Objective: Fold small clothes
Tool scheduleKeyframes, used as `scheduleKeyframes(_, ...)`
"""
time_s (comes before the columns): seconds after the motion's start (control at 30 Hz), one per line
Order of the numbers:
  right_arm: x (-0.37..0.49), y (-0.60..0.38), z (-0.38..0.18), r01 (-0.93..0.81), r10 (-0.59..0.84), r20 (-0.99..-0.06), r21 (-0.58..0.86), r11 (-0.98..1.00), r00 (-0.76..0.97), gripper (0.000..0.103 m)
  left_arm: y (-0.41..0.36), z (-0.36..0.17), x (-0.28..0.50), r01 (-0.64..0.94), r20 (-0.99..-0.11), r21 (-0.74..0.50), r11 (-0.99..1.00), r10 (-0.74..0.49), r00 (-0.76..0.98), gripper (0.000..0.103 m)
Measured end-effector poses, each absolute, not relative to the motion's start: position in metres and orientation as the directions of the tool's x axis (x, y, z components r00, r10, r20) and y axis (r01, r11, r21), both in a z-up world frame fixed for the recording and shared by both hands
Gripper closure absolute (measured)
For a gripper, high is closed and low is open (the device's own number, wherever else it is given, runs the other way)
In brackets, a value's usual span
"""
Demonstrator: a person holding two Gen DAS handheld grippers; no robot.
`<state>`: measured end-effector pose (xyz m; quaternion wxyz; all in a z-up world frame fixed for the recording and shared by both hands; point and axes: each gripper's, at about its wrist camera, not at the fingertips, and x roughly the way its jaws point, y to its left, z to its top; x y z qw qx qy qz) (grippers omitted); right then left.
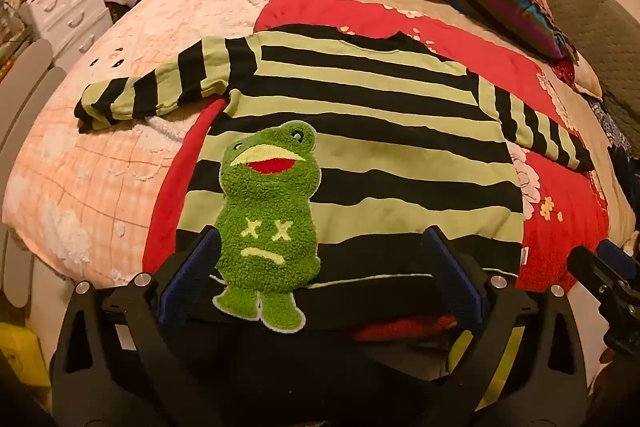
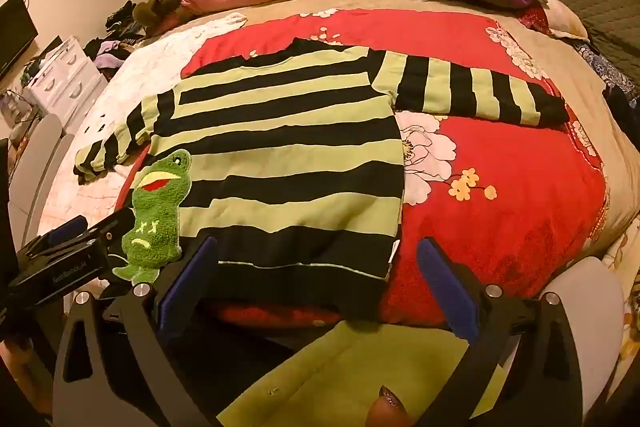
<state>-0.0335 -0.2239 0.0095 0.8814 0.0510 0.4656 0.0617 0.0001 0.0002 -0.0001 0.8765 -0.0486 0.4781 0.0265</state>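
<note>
- Far left, beside the bed, a white drawer unit (image 1: 66,7) stands with loose clothes heaped near it; none of that matters to the fold.
- The striped sweater (image 1: 360,131) lies face up and flat on the red floral blanket (image 2: 500,219), sleeves spread out, hem toward the person.
- The left sleeve (image 1: 160,87) is rumpled and spills onto the pink quilt (image 1: 80,179); I'd smooth it before folding it in.
- The left gripper (image 1: 320,267) hangs over the hem by the frog patch (image 1: 264,219), jaws wide apart, holding nothing.
- The right gripper (image 2: 320,267) hovers at the hem's right corner, also spread and empty.
- Best to pinch both hem corners evenly, catching both layers, so the fold stays square.
- The right sleeve (image 2: 472,91) lies straight.
</note>
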Motion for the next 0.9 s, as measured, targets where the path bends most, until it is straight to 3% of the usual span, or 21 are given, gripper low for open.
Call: scheduleKeyframes(0.9, -0.037, -0.219, 0.011, -0.077, 0.154, -0.812, 0.134, 0.988, 0.563, 0.004, 0.000, 0.000, 0.000, -0.092, -0.836, -0.048, 0.995, 0.010, 0.549, 0.009)
